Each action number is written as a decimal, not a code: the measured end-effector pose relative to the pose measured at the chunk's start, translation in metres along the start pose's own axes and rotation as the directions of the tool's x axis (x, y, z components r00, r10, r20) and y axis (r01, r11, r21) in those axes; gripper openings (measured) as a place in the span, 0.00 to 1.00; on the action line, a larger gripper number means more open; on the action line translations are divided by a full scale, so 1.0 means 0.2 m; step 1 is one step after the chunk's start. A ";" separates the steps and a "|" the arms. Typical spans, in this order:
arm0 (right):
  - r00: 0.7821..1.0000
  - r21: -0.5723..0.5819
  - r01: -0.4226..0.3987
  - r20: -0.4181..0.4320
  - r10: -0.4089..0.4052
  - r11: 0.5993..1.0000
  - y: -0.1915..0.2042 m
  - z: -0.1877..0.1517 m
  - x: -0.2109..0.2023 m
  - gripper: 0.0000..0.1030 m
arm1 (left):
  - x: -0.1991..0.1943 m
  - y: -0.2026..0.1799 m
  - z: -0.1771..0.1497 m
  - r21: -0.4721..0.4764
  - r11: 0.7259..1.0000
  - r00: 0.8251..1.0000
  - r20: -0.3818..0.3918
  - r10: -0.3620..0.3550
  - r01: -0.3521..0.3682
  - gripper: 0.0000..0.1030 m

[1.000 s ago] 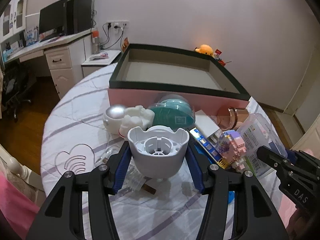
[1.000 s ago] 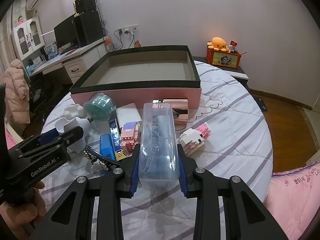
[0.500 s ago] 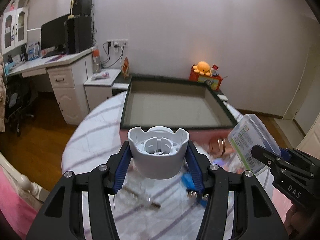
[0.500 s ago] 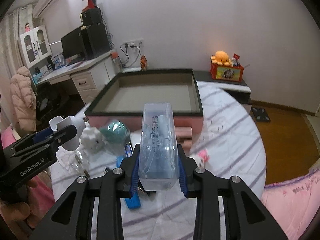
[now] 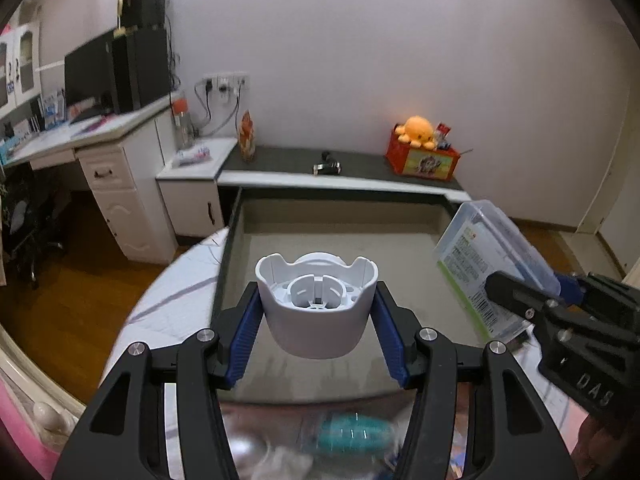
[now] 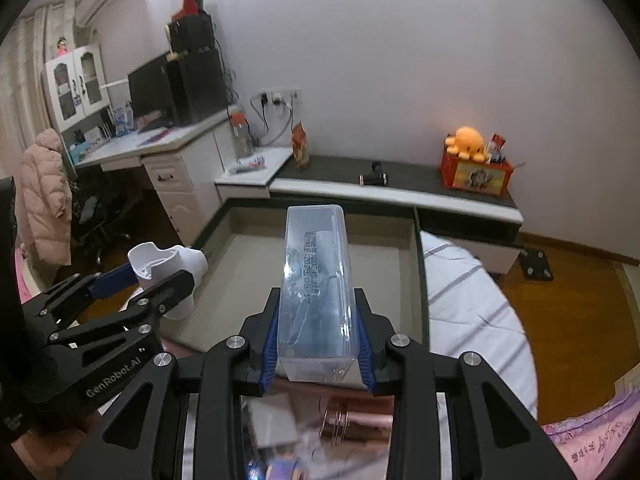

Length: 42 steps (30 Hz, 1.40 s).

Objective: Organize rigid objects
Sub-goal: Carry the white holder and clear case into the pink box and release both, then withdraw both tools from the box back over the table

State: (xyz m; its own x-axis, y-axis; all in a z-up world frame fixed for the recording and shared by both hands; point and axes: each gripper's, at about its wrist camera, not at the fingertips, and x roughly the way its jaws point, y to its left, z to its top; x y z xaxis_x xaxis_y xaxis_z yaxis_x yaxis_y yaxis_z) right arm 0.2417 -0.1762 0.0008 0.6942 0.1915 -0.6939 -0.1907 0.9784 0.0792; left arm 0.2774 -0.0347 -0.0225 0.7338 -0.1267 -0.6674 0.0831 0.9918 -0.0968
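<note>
My left gripper is shut on a white plastic cup-shaped part and holds it in the air above the open storage box. A clear long plastic box sits upright between the blue pads of my right gripper, also over the storage box. In the left wrist view the clear box and the right gripper appear at the right. The right wrist view shows the left gripper with the white part at the left.
The storage box is pink outside with a dark green rim and rests on a round table with a striped cloth. Blurred loose items, a teal one among them, lie in front of it. Behind stand a low cabinet and a white desk.
Both grippers have risen off the table with their objects and moved forward over the box. The clutter that lay ahead of them now lies below and behind the fingers.
</note>
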 end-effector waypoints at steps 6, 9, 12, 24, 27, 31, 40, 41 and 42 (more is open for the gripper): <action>0.992 0.024 0.006 -0.123 -0.003 1.000 -0.07 -0.03 0.30 0.32 | 0.29 -0.02 -0.01 0.006 1.000 0.993 -0.117 -0.002 0.003 0.54; 0.987 0.037 0.014 -0.163 -0.008 0.999 -0.10 -0.05 0.38 0.33 | 0.36 -0.02 -0.03 0.020 1.000 0.988 -0.152 0.023 -0.020 0.57; 0.982 0.028 0.017 -0.186 -0.012 0.999 -0.12 -0.07 0.41 0.37 | 0.35 -0.02 -0.03 0.036 0.997 0.989 -0.131 0.068 -0.064 0.81; 0.997 0.074 0.042 -0.062 -0.037 0.996 -0.16 -0.09 0.17 1.00 | -0.08 0.08 -0.06 -0.023 0.989 0.988 0.050 0.148 -0.147 1.00; 0.999 0.099 0.039 -0.021 -0.037 0.994 -0.14 -0.10 0.05 1.00 | -0.23 0.09 -0.08 -0.019 0.986 0.980 0.101 0.169 -0.168 1.00; 0.998 0.105 0.045 0.038 -0.049 0.993 -0.08 -0.11 -0.15 1.00 | -0.42 0.11 -0.13 -0.023 0.986 0.974 0.148 0.169 -0.167 1.00; 0.986 0.100 0.068 0.147 -0.082 0.993 0.05 -0.20 -0.56 1.00 | -0.78 0.12 -0.30 -0.030 0.984 0.966 0.187 0.180 -0.177 1.00; 0.984 0.101 0.070 0.158 -0.086 0.992 0.06 -0.21 -0.61 1.00 | -0.82 0.11 -0.32 -0.036 0.982 0.963 0.195 0.187 -0.184 1.00; 0.981 0.104 0.074 0.170 -0.091 0.992 0.07 -0.23 -0.65 1.00 | -0.87 0.10 -0.35 -0.038 0.981 0.960 0.205 0.192 -0.188 1.00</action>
State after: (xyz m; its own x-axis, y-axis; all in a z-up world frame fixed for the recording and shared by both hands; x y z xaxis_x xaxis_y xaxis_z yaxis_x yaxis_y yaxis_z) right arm 0.1170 -0.1900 0.0592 0.8165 0.1122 -0.5664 -0.0658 0.9926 0.1017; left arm 0.1042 0.0059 0.0391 0.8584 0.0719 -0.5079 -0.0819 0.9966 0.0028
